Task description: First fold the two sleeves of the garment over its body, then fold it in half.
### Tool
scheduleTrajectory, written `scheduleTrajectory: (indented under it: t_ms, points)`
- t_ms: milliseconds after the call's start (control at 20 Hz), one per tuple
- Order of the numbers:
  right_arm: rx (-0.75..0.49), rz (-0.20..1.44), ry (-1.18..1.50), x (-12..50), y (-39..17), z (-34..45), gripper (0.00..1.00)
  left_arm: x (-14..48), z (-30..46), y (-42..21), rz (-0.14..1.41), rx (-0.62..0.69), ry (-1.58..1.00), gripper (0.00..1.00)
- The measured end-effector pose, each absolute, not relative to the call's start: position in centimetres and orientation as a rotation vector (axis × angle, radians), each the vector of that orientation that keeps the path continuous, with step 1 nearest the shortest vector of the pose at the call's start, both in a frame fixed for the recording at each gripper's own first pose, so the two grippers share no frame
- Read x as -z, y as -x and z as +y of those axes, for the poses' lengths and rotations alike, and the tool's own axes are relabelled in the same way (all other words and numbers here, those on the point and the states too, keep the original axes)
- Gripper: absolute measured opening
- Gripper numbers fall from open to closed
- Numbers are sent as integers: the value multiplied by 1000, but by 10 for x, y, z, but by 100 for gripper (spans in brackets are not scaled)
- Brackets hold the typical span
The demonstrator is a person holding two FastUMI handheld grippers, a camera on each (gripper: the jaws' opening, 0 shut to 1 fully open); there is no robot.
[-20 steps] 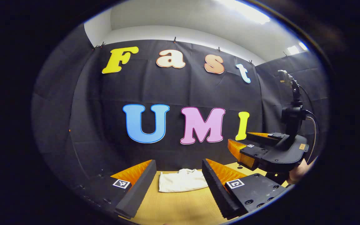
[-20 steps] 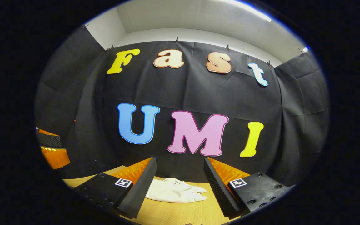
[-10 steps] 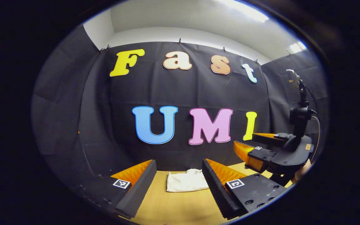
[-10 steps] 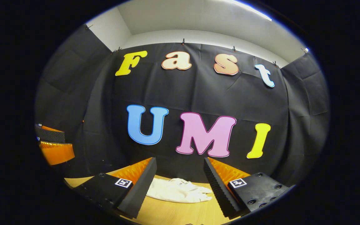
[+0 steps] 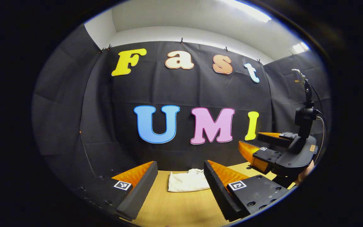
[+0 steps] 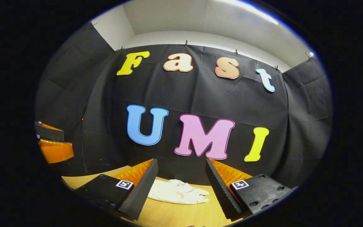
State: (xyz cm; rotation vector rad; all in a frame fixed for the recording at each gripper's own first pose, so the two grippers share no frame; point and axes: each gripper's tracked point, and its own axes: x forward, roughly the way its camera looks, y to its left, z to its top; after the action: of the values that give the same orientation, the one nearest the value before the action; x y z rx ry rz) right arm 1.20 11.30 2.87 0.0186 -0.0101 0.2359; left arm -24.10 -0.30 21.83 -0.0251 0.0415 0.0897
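White fabric identifies the garment (image 5: 188, 183): it lies folded into a compact bundle on the wooden table (image 5: 175, 208), at the far side of the table near the black cloth wall (image 5: 106, 104).

Left gripper (image 5: 180, 186): the fingers are spread wide apart and hold nothing. In the left gripper view the garment lies beyond the fingertips, seen through the gap and nearer the right finger, whose pad hides the garment's right edge. The garment does not touch either finger.

Right gripper (image 6: 181, 187): the fingers are likewise spread wide and empty. In the right gripper view the garment (image 6: 176, 192) lies on the table (image 6: 175, 214) beyond the tips, between the two fingers; its left part passes behind the left finger. No contact is visible.

Surroundings: bare table lies between each gripper and the garment, with no object between them.

View differences:
- The left gripper view shows the right gripper (image 5: 265, 148) at the scene's right, raised above the table, fingers apart, with a black post and cable rising from its body and part of a hand (image 5: 304, 175) beneath it.
- The right gripper view shows the orange and black fingers of the left gripper (image 6: 54, 143) at the left edge, and a rumpled side of the garment.
- The left gripper view shows a flatter, squarer face of the garment.
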Motion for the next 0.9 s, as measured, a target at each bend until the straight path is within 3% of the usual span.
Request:
scheduleTrajectory:
  t_ms: [900]
  points:
    - [-74, 27, -19, -19, 4, 66, 96, -202, -14, 220, 52, -31, 63, 95]
